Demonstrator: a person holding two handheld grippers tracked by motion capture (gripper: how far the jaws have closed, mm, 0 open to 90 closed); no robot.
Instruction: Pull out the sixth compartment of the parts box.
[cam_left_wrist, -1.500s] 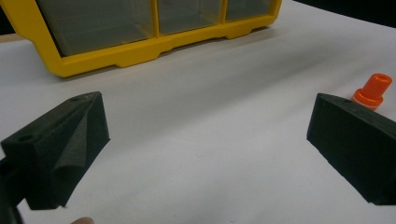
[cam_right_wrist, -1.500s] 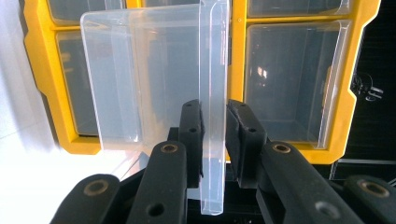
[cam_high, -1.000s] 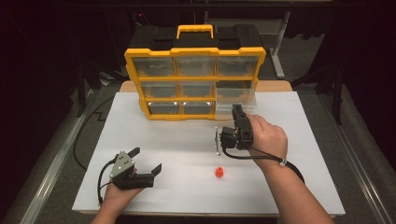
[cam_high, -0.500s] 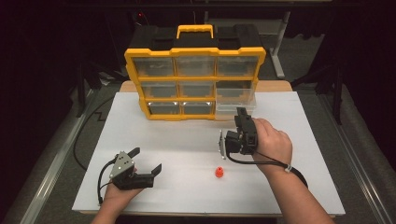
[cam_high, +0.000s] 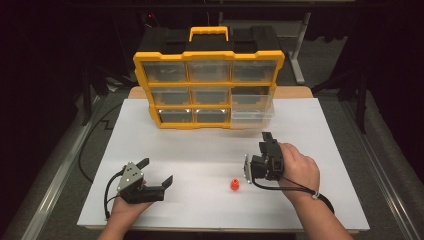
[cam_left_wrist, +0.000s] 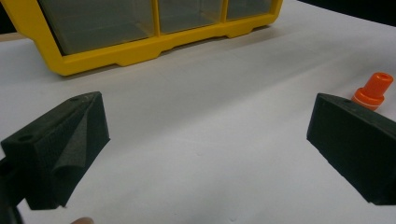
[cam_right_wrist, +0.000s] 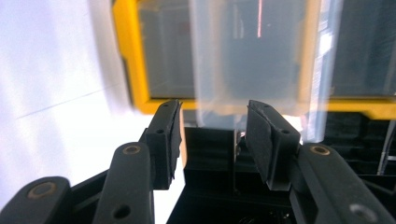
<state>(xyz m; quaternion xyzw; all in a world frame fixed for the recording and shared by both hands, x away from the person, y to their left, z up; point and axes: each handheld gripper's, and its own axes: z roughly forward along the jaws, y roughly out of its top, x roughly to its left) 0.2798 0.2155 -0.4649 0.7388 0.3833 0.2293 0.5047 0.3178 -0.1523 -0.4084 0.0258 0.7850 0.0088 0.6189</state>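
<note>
A yellow organizer (cam_high: 207, 82) with clear drawers stands at the back of the white table. Its bottom right drawer (cam_high: 252, 114) is pulled partway out. A small orange piece (cam_high: 234, 185) stands on the table between the hands. My right gripper (cam_high: 267, 137) hovers in front of the drawer and points at it. Its jaws have just been opening and nothing is between them (cam_right_wrist: 212, 126); the clear drawer (cam_right_wrist: 252, 60) is blurred ahead. My left gripper (cam_high: 157, 171) rests at the front left, open wide and empty (cam_left_wrist: 208, 112), with the orange piece (cam_left_wrist: 373, 88) off beyond its right jaw.
The white tabletop (cam_high: 200, 150) spreads between the organizer and the hands. The organizer's yellow frame (cam_left_wrist: 140, 51) lies ahead of the left gripper. Dark floor and metal rails (cam_high: 55, 175) border the table.
The right hand has drawn back from the drawer toward the near edge and sunk a little, and its jaws have spread apart. The left hand has stayed put.
</note>
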